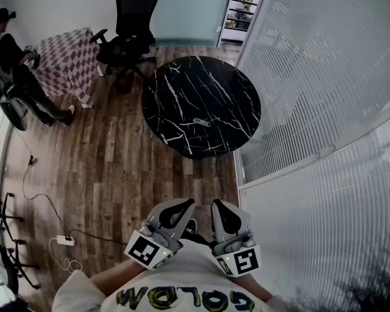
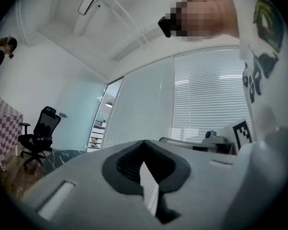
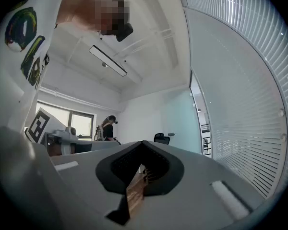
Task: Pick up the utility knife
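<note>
The utility knife (image 1: 197, 122) is a small grey thing lying near the front of the round black marble table (image 1: 182, 83), far ahead of both grippers. My left gripper (image 1: 184, 204) and right gripper (image 1: 220, 205) are held side by side close to the person's chest, well short of the table. Both point level. In the left gripper view the left gripper (image 2: 145, 143) has its jaws together with nothing between them. In the right gripper view the right gripper (image 3: 143, 143) is likewise shut and empty. The knife does not show in either gripper view.
A black office chair (image 1: 131, 25) stands behind the table, with a checkered-cloth table (image 1: 68, 57) and a person (image 1: 13, 64) at the far left. White blinds (image 1: 312, 109) line the right side. A power strip and cable (image 1: 65, 240) lie on the wooden floor at the left.
</note>
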A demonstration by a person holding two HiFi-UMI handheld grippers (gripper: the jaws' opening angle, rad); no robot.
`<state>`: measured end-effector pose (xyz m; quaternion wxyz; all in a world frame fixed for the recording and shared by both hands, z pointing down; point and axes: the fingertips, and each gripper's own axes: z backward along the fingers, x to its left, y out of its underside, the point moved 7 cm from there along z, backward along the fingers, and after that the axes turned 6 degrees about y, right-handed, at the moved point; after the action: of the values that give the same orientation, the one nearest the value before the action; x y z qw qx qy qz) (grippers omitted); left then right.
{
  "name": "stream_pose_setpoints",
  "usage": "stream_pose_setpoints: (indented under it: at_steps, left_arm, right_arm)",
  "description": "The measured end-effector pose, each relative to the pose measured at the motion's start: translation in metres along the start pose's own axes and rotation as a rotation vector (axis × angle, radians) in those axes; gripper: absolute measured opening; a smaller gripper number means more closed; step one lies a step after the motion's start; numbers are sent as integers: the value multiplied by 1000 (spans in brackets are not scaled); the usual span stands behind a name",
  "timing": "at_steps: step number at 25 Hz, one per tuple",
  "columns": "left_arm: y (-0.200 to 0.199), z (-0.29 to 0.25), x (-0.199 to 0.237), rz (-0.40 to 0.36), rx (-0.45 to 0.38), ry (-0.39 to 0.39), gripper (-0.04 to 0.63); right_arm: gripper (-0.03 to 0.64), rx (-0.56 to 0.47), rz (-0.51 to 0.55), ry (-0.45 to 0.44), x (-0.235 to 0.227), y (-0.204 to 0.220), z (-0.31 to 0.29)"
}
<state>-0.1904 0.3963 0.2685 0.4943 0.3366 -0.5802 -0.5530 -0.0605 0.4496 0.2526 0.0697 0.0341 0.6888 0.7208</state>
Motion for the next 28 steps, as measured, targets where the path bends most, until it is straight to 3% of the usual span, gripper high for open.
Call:
stream_pose_setpoints:
  at_steps: [17, 28]
  left_arm:
    - [18, -53, -14, 3, 25, -28, 3]
    - [29, -81, 18, 15, 36, -52, 3]
  right_arm:
    - [2, -1, 8, -51, -52, 1, 2]
    - [3, 17, -6, -60, -80, 15, -30]
